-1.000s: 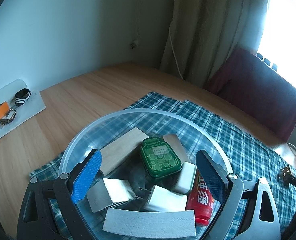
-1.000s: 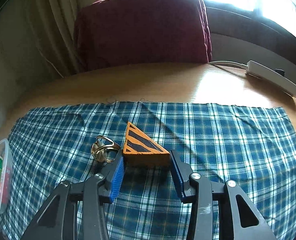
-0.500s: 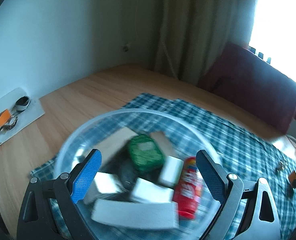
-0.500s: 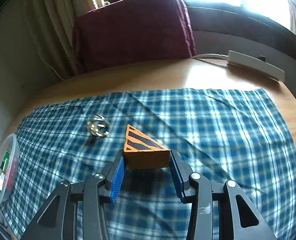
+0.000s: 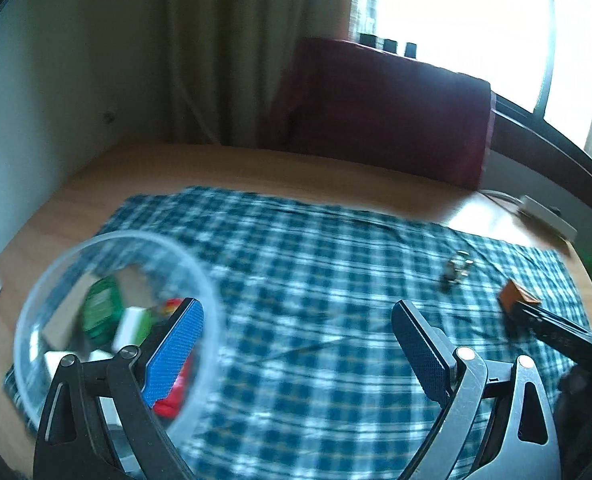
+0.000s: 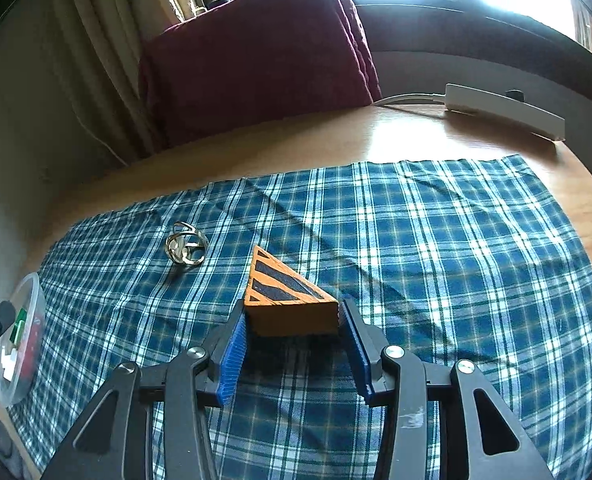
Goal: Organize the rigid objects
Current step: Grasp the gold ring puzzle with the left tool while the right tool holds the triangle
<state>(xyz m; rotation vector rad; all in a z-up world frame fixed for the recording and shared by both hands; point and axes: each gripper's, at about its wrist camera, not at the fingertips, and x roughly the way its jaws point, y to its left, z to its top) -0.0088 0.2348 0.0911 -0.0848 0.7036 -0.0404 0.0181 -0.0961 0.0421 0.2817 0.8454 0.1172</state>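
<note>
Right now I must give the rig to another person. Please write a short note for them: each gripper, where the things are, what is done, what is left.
Right gripper: shut on the orange wedge, which is above the checked cloth.
Left gripper: open, empty, over the cloth beside the bowl.
Done: the clear bowl at the cloth's left edge already holds several items, among them a green tin and a red tube.
Left: bring the wedge to the bowl and drop it in, then likely fetch the metal ring, which lies loose on the cloth.
</note>
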